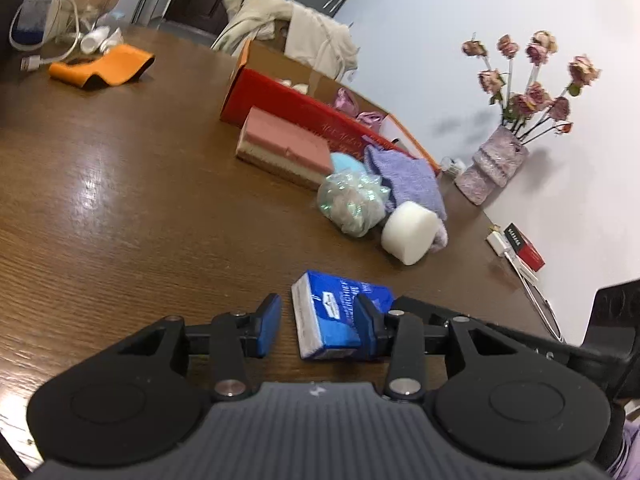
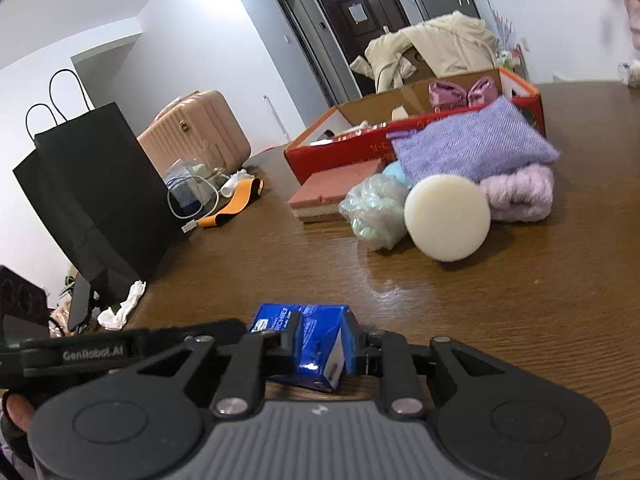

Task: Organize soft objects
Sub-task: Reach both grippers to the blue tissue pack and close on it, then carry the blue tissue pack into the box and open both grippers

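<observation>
Item 1, tissue pack [image 2: 308,344]: you are closing the right gripper [image 2: 320,350] on this blue packet near the table's [image 1: 120,200] front edge. Both pads appear to be pressing its sides, though whether it is lifting off the wood cannot be told. The left gripper [image 1: 316,324] is standing open beside the same packet; one pad is nearly touching its right side, the other is well clear, and it is gripping nothing.

Item 2, pink layered sponge block [image 1: 286,146]: it is lying against the red cardboard box's [image 1: 288,108] front wall, not yet put away.

Item 3, iridescent mesh bath pouf [image 1: 352,204]: it is sitting just in front of the block, touching a pale blue round item [image 1: 346,162] too hidden to name.

Item 4, white round sponge [image 1: 408,234]: it is resting on edge beside the pouf, leaning against the cloths.

Item 5, lilac knitted cloth [image 2: 472,144]: it is draping over the box's front wall and onto a fluffy pink cloth [image 2: 520,194] below.

Item 6, box contents: pink satin bows [image 2: 464,94] and a few pale items are already sitting inside.

Progress, as a judgement: you are working early to midway. If the box is the destination, at least six soft items are still waiting outside it, the tissue pack being the one in hand.
</observation>
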